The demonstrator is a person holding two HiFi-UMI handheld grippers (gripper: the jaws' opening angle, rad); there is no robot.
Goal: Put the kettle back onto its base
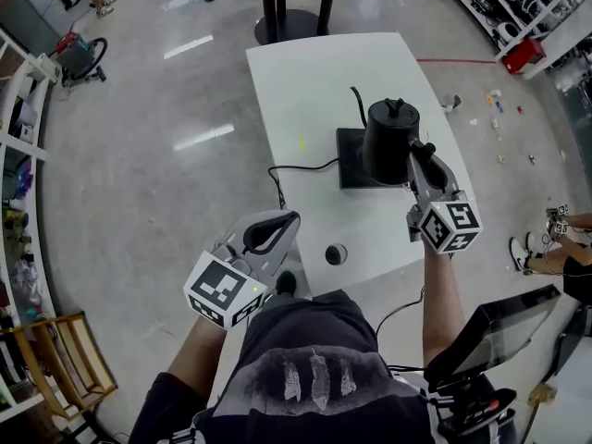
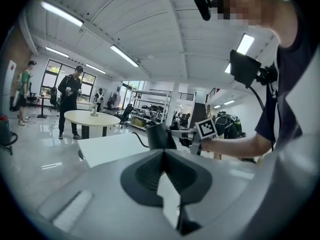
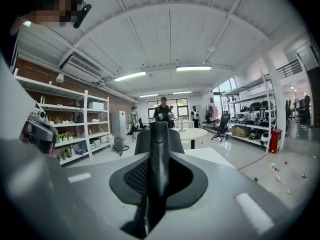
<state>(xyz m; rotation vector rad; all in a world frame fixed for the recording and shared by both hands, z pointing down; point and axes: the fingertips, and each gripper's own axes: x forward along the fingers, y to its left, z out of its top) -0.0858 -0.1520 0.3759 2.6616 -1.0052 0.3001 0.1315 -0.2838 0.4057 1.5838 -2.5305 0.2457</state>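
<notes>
placing step, seemingly: right gripper (image 1: 418,153) clamped on the handle (image 3: 159,154) of the black kettle (image 1: 388,141), centre right of frame just over its square base (image 1: 350,172); left gripper (image 1: 289,220) shut and empty, lower left; next, likely lowering it level.

**Person with hand-held gripper rig: appearance**

- Torso: dark short-sleeved T-shirt (image 1: 310,326) with three pale grey brush streaks (image 1: 316,378) printed on it.
- Head: small black camera (image 2: 202,5) on a black mount.
- Body rig: flat black screen (image 1: 499,333) on a black bracket, with thin black cables (image 1: 404,311).
- Left gripper (image 1: 289,220): light grey moulded shell with a dark ribbed recess round the jaws. Its marker cube (image 1: 222,291) carries black-and-white squares.
- Right gripper (image 1: 418,153): same grey shell and dark jaw recess. Its cube (image 1: 450,227) matches the left one.
</notes>
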